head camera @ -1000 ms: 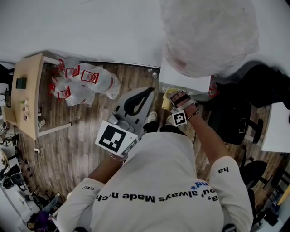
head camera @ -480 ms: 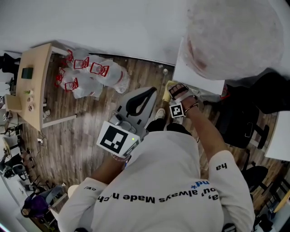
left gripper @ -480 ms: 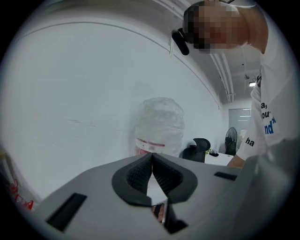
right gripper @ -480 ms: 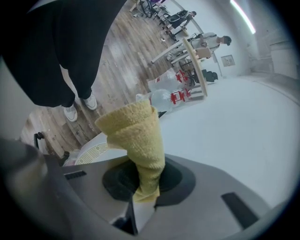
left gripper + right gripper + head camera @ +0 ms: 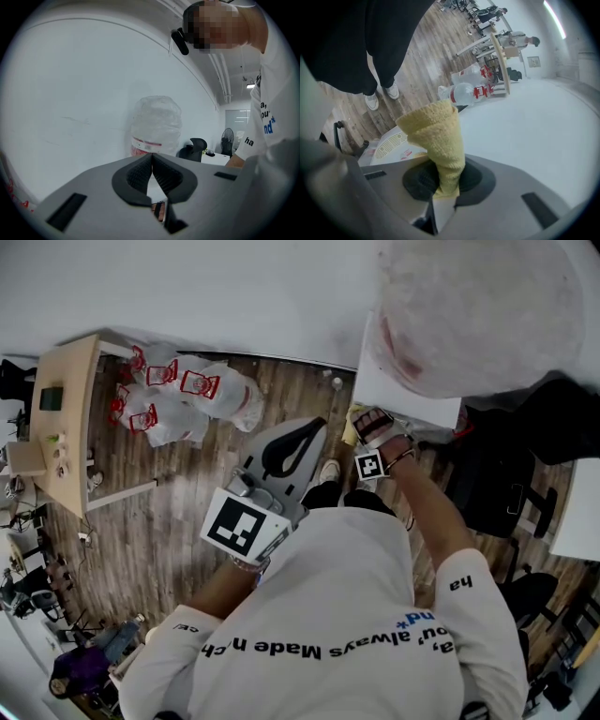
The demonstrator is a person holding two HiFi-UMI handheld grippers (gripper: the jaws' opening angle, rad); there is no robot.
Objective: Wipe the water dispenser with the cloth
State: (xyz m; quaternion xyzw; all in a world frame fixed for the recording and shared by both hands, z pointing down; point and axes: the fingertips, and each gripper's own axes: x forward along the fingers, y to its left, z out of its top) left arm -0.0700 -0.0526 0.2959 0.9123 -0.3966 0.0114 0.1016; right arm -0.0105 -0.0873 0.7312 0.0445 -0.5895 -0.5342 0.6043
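Right gripper (image 5: 443, 185) pinches the cloth (image 5: 436, 131) by one end, water dispenser (image 5: 391, 146) just beyond its jaws; left gripper (image 5: 152, 174) pressed together, empty; risk: narrow grip may let the cloth pull free under rubbing

The cloth (image 5: 438, 136) in my right gripper (image 5: 440, 180) is yellow towelling, nubbly and matt. That gripper and my left gripper (image 5: 152, 173) are smooth matt grey plastic, the jaws lined with black ribbed pads (image 5: 137, 175). The bottle (image 5: 157, 124) is cloudy plastic under crinkled film, the dispenser (image 5: 391, 146) smooth white plastic, the floor (image 5: 178, 512) wood-grain planks.
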